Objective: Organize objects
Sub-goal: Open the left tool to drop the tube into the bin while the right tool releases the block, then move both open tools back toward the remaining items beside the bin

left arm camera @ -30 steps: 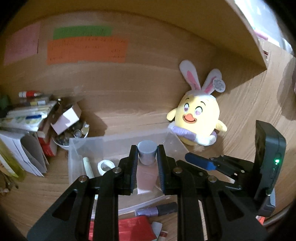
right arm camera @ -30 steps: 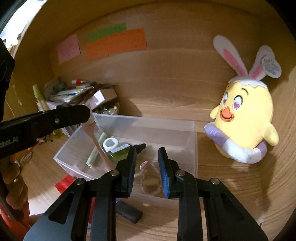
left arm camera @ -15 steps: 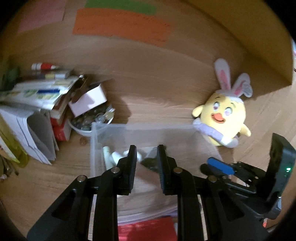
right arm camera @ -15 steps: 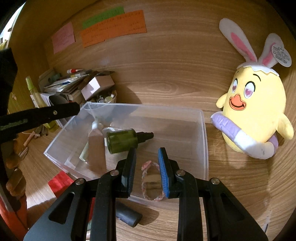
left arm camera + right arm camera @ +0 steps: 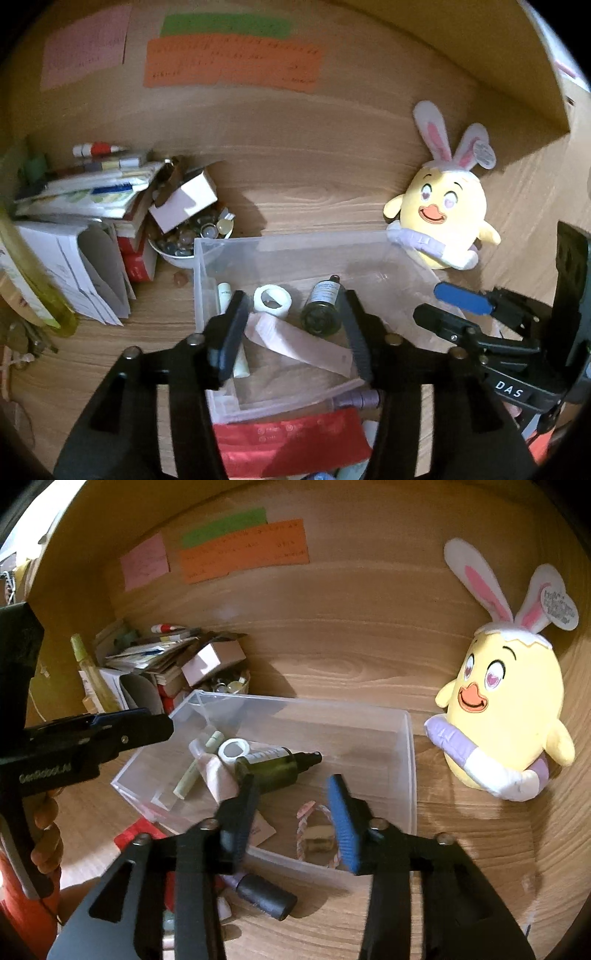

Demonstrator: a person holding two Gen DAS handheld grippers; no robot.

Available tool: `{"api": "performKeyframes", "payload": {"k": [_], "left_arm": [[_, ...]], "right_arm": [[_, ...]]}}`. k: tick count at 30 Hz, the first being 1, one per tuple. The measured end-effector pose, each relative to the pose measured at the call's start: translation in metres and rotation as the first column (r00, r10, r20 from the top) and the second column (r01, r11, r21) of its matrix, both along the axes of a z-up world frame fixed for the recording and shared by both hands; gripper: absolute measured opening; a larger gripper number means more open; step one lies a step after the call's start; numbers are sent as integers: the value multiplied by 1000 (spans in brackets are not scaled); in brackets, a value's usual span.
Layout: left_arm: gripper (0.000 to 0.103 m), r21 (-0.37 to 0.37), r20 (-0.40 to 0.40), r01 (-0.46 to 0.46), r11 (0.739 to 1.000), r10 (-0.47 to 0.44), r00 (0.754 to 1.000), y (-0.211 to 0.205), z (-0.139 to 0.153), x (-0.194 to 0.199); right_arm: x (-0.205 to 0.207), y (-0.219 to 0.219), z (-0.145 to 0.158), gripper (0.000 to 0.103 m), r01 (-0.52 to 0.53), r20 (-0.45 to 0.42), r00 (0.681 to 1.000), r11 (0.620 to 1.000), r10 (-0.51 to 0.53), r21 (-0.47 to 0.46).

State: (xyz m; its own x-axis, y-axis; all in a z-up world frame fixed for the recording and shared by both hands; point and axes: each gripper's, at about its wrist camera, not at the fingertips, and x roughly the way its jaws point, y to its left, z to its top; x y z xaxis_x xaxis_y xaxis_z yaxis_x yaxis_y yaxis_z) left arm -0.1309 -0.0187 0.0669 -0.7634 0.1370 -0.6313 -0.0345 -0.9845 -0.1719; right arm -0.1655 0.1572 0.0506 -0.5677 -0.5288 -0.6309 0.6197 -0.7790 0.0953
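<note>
Both pairs of tongs hang over the clear plastic bin (image 5: 408,760), and both have just been opening, with nothing between the pads. The left tongs (image 5: 293,332) stand spread above the pink tube (image 5: 295,341), which lies flat on the bin's floor. The right tongs (image 5: 291,812) are parted too, over the braided bracelet (image 5: 306,827) near the bin's front wall; the pads do not touch it.

Inside the bin already: the pink tube, a dark green dropper bottle (image 5: 275,766) on its side, a white tape roll (image 5: 272,300), a pale green stick (image 5: 194,771) and the bracelet. So a good share of the sorting looks done.

What looks left, by my reading, is the loose stuff on the worktop (image 5: 369,657) in front of the bin: a purple-and-black tube (image 5: 258,893) lying just outside the front wall and a red packet (image 5: 291,439) beside it. Whether the plush chick (image 5: 506,716), the paper stack (image 5: 85,206) or the bowl of small bits (image 5: 192,240) belong to the job, I cannot tell
</note>
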Motion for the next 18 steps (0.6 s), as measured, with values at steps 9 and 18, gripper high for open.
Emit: {"api": "performKeyframes", "payload": {"k": [9, 18], "left_arm": [[86, -29, -35, -20, 999, 19, 999, -1, 7, 26], [92, -54, 10, -25, 998, 25, 1000, -8, -10, 50]], "right_arm": [[28, 10, 14, 68, 0, -75, 997, 1000, 0, -6], [48, 21, 4, 68, -5, -55, 998, 1000, 5, 5]]}}
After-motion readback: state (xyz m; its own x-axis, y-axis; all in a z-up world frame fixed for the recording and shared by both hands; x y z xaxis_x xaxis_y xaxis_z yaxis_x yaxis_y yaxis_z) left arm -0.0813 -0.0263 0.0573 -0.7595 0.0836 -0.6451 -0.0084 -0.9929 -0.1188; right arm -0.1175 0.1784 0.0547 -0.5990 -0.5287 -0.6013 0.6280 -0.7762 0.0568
